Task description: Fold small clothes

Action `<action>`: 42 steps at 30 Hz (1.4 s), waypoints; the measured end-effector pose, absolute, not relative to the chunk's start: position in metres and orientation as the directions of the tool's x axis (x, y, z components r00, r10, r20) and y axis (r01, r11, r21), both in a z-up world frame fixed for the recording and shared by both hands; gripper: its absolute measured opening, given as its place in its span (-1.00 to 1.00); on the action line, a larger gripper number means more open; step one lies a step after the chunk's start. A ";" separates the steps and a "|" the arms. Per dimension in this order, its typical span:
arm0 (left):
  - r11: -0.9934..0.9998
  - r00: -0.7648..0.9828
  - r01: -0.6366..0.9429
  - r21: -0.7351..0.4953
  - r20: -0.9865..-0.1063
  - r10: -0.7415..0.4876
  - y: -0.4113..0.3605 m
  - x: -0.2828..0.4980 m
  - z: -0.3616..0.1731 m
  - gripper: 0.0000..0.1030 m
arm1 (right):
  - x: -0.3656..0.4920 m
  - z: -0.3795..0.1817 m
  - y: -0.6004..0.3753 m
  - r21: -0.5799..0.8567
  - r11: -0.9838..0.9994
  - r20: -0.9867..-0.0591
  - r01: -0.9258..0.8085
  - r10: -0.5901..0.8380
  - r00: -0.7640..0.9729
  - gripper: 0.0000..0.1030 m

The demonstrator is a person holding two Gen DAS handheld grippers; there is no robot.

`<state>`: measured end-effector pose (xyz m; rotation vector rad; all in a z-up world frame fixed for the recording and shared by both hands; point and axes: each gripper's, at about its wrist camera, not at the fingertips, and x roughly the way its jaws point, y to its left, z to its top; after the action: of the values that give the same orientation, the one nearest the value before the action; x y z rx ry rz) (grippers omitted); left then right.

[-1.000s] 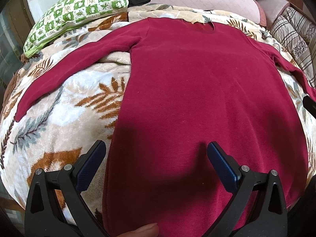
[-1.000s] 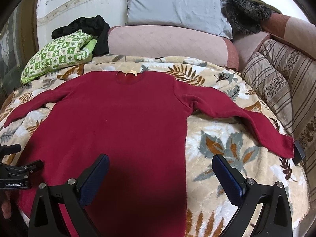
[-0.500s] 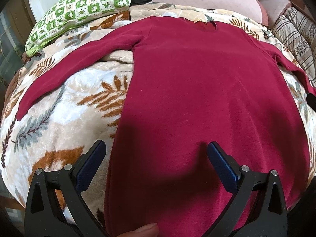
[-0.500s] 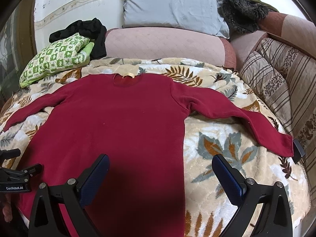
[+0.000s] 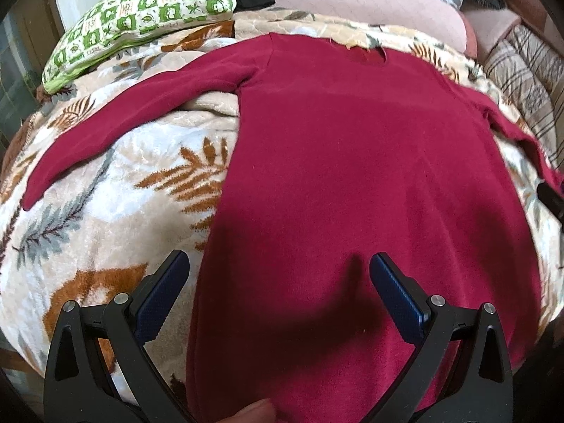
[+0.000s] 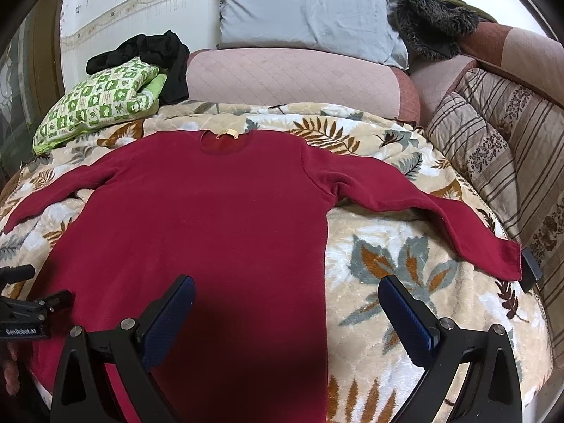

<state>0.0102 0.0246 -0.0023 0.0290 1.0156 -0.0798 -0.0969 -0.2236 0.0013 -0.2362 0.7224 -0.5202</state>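
A bed covered by a cream blanket [image 6: 405, 282] with brown and grey leaf patterns fills most of both views. On this blanket a dark red long-sleeved shirt [image 6: 218, 218] lies flat, spread out with its front up, the neck opening toward 12 o'clock and the hem toward 6 o'clock. One sleeve stretches out to 9 o'clock, the other sleeve to 3 o'clock, and both rest on the blanket. Behind the bed, at 12 o'clock, a long pink quilted bolster [image 6: 292, 77] lies across, and a grey pillow [image 6: 310, 10] leans on the wall above it. At 3 o'clock stand striped brown cushions [image 6: 493, 148]. At 10 o'clock a green and white checked pillow [image 6: 102, 102] sits on the corner of the bed, with a black garment [image 6: 162, 56] partly on it. At 1 o'clock is a dark furry thing [image 6: 433, 24]. The left tool [image 5: 278, 268] hovers over the lower part of the shirt, its two blue-padded fingers standing wide apart: one is above the blanket just beside the shirt edge, the other above the red cloth, and they hold nothing. The right tool [image 6: 285, 292] is also wide apart and empty, one finger over the shirt and the other over the blanket. A small yellow label [image 6: 229, 134] shows at the neck opening. A small dark object [image 6: 530, 269] lies just beside the cuff at 3 o'clock.
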 end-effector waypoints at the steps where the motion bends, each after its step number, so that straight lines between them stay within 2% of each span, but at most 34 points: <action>1: 0.996 0.524 0.082 -0.044 -0.848 -0.081 0.028 0.012 -0.001 0.99 | -0.097 0.001 -0.224 -0.381 0.847 -0.567 0.370 -0.530 0.631 0.99; 5: 0.976 0.569 0.089 -0.201 -0.794 -0.215 0.045 0.016 0.013 0.99 | -0.095 0.000 -0.224 -0.385 0.846 -0.567 0.369 -0.532 0.629 0.99; 10: 0.948 0.568 0.090 -0.305 -0.766 -0.301 0.052 0.024 0.016 0.99 | -0.095 0.000 -0.222 -0.388 0.846 -0.565 0.365 -0.531 0.631 0.99; 12: 0.950 0.555 0.118 -0.288 -0.774 -0.303 0.049 0.026 0.022 0.99 | -0.095 0.000 -0.222 -0.389 0.846 -0.563 0.366 -0.532 0.632 0.99; 15: 0.950 0.604 0.095 -0.297 -0.741 -0.293 0.068 0.030 0.045 0.99 | -0.095 -0.001 -0.223 -0.388 0.845 -0.567 0.369 -0.534 0.627 0.99; 19: 0.924 0.646 -0.028 -0.382 -0.712 -0.275 0.134 0.048 0.065 0.99 | -0.094 -0.002 -0.220 -0.390 0.849 -0.569 0.358 -0.527 0.631 0.99; 27: 0.654 0.670 -0.315 -0.688 -0.649 -0.361 0.290 0.044 0.022 0.99 | -0.093 -0.001 -0.219 -0.379 0.856 -0.571 0.352 -0.515 0.639 0.99; 31: 0.587 0.712 -0.320 -0.743 -0.598 -0.368 0.312 0.027 0.016 0.99 | -0.090 -0.003 -0.218 -0.376 0.860 -0.580 0.345 -0.509 0.636 0.99; 35: 0.531 0.750 -0.373 -0.761 -0.584 -0.311 0.342 0.012 0.008 0.99 | -0.088 -0.005 -0.216 -0.385 0.861 -0.584 0.333 -0.507 0.634 0.99; 40: 0.364 0.816 -0.332 -0.870 -0.458 -0.352 0.376 0.022 -0.019 0.99 | -0.089 -0.004 -0.218 -0.377 0.863 -0.585 0.337 -0.504 0.636 0.99; 42: 0.362 0.832 -0.299 -0.883 -0.427 -0.354 0.381 0.028 -0.021 0.99 | -0.089 -0.005 -0.217 -0.380 0.863 -0.586 0.333 -0.503 0.635 0.99</action>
<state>0.0280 0.3810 -0.0210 -1.2231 0.6272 -0.0388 -0.0889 -0.2166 -0.0053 -0.2458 0.7410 -0.4833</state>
